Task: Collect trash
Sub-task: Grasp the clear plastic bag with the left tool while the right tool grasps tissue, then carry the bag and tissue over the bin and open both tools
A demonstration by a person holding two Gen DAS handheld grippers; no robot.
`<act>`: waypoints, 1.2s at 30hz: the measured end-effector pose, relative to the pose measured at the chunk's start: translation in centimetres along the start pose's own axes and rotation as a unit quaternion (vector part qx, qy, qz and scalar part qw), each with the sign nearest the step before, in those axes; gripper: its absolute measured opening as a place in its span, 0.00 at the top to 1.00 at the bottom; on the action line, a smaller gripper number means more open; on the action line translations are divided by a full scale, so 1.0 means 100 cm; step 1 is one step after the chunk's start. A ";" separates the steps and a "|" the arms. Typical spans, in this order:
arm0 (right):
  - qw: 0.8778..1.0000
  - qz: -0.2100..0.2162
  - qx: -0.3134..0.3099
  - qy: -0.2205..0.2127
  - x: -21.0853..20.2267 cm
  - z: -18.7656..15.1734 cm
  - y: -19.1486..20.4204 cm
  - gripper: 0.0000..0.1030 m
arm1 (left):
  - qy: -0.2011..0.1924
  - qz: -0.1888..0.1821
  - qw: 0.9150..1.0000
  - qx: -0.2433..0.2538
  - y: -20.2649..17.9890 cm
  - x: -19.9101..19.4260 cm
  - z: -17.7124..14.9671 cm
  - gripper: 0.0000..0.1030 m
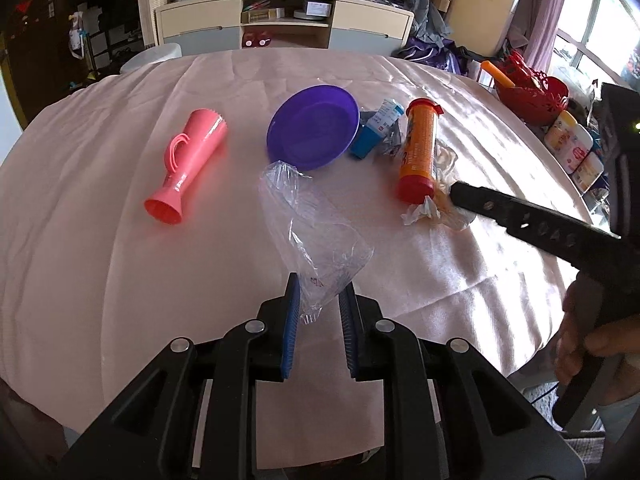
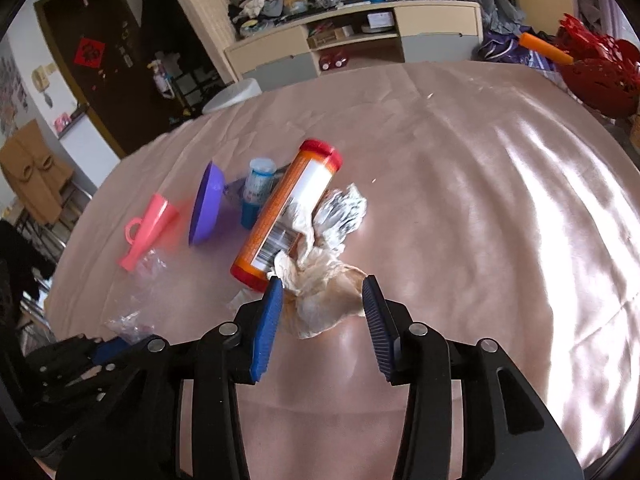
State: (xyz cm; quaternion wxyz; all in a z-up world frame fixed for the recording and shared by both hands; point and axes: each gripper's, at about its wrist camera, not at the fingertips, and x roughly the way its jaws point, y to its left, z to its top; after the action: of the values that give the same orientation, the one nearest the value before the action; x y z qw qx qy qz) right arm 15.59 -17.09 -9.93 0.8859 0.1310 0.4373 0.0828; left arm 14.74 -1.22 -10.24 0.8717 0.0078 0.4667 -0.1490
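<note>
A clear plastic bag point(image 1: 316, 236) lies crumpled on the pink tablecloth point(image 1: 100, 240), and my left gripper point(image 1: 320, 284) is shut on its near corner. My right gripper point(image 2: 323, 284) stands open around a crumpled brownish tissue point(image 2: 324, 300); the left pad touches it and the right pad is apart from it. The tissue leans against an orange tube with red caps point(image 2: 288, 208) lying on its side. In the left wrist view the right gripper point(image 1: 460, 196) reaches the tissue point(image 1: 428, 210) at the tube's point(image 1: 420, 148) near end.
A purple plate point(image 1: 312, 126), a small blue-and-white bottle point(image 1: 376, 128) and a pink vase point(image 1: 188, 160) on its side lie further back. A red basket point(image 1: 536, 96) and wipes tubs point(image 1: 572, 144) stand off the table's right edge. A low cabinet point(image 1: 280, 20) is behind.
</note>
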 end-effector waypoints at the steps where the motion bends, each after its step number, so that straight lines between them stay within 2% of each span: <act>1: 1.000 -0.001 -0.004 0.002 0.002 -0.002 0.003 0.58 | 0.000 0.000 1.000 0.000 0.000 0.000 0.000 0.82; 3: 1.000 -0.004 -0.018 0.001 0.005 -0.005 0.010 0.60 | 0.001 -0.002 1.000 0.001 0.000 0.000 -0.001 0.82; 5: 0.999 -0.001 -0.031 0.006 0.006 -0.007 0.017 0.77 | 0.001 -0.004 1.000 0.000 0.001 -0.001 -0.001 0.82; 8: 0.999 0.009 -0.043 0.011 0.002 -0.012 0.024 0.87 | 0.004 -0.008 1.000 -0.001 0.001 -0.003 -0.003 0.82; 14: 0.999 0.023 -0.048 0.000 -0.026 -0.020 0.026 0.88 | 0.003 -0.016 1.000 0.004 -0.005 -0.018 -0.007 0.83; 22: 0.997 0.036 -0.056 -0.024 -0.092 -0.045 0.027 0.88 | -0.024 -0.030 0.999 0.003 -0.018 -0.073 -0.026 0.82; 30: 0.997 0.038 -0.065 -0.036 -0.139 -0.087 0.030 0.88 | -0.029 -0.046 0.999 -0.008 -0.028 -0.119 -0.081 0.82; 36: 0.997 0.039 -0.061 -0.019 -0.140 -0.120 0.032 0.88 | -0.011 -0.051 0.999 -0.017 -0.032 -0.126 -0.128 0.82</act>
State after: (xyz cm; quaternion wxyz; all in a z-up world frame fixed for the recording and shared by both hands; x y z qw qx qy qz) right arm -2.54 -15.84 -5.40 0.8967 0.0950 0.4086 0.1414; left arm -2.99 0.81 -6.79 0.8682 -0.0322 0.4591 -0.1852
